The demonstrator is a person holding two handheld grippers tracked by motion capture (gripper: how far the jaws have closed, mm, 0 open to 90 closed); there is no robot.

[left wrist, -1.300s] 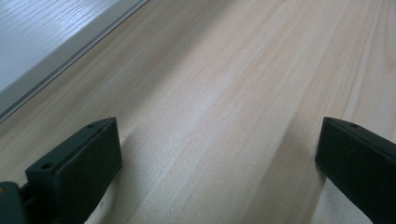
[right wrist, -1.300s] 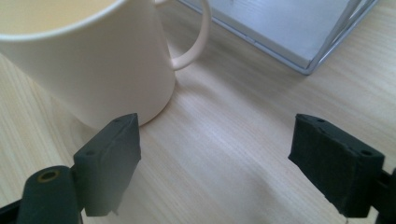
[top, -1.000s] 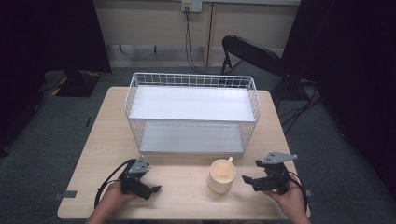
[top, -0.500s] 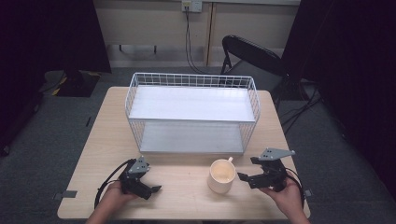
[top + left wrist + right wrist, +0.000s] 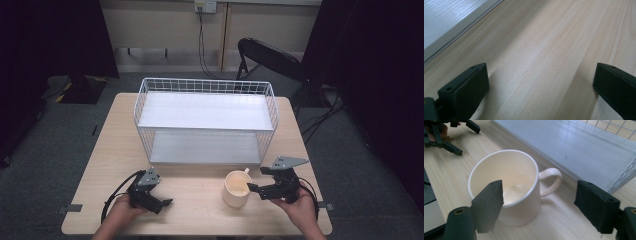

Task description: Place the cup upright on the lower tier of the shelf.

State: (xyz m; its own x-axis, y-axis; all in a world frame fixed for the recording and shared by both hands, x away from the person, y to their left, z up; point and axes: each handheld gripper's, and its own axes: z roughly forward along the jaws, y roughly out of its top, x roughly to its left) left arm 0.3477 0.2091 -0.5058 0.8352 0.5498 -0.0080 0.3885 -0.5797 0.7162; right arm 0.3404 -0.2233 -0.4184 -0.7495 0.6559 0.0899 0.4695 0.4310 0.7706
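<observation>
Nothing looks done yet: the cream mug [image 5: 237, 188] sits on the near right of the table [image 5: 200, 195], outside the wire basket [image 5: 206, 120], the right gripper [image 5: 261, 188] wide open beside it, the left gripper [image 5: 159, 200] open and empty.

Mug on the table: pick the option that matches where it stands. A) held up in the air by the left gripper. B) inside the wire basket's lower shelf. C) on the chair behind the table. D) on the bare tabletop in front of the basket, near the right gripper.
D: the mug stands on the wooden table, in front of the wire basket, next to the open right gripper.
</observation>
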